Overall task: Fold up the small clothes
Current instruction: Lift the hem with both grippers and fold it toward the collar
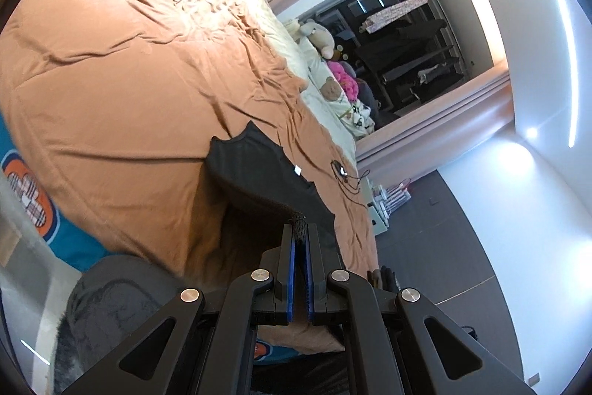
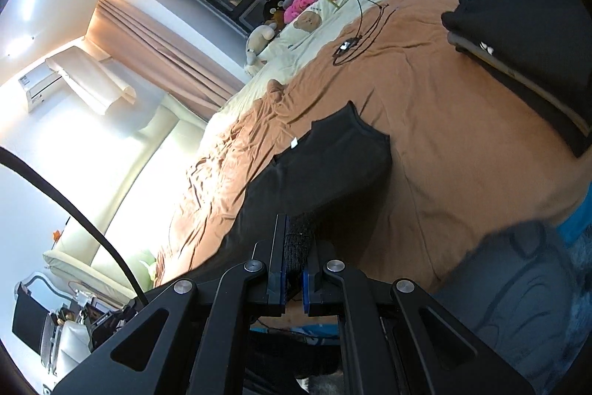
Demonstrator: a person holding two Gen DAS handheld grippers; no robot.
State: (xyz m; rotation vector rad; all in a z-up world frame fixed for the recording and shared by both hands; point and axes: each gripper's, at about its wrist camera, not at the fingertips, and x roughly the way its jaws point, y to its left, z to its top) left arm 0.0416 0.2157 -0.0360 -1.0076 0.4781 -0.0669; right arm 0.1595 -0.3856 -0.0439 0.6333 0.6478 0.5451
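Observation:
A small black garment (image 1: 259, 169) with a white tag lies partly on the brown bedspread (image 1: 122, 91) and rises off it toward both grippers. My left gripper (image 1: 300, 228) is shut on one edge of the garment, a bunch of black fabric poking out between the blue pads. In the right wrist view the same black garment (image 2: 325, 161) stretches from the bed to my right gripper (image 2: 296, 239), which is shut on another bunched edge. The cloth hangs taut between the bed and the jaws.
A stack of folded dark clothes (image 2: 525, 43) sits on the bed at the right. A black cable with a small device (image 2: 351, 43) lies farther up the bedspread. Plush toys (image 2: 299, 2) and a cream blanket sit at the head. A grey patterned cushion (image 2: 518, 284) is close below.

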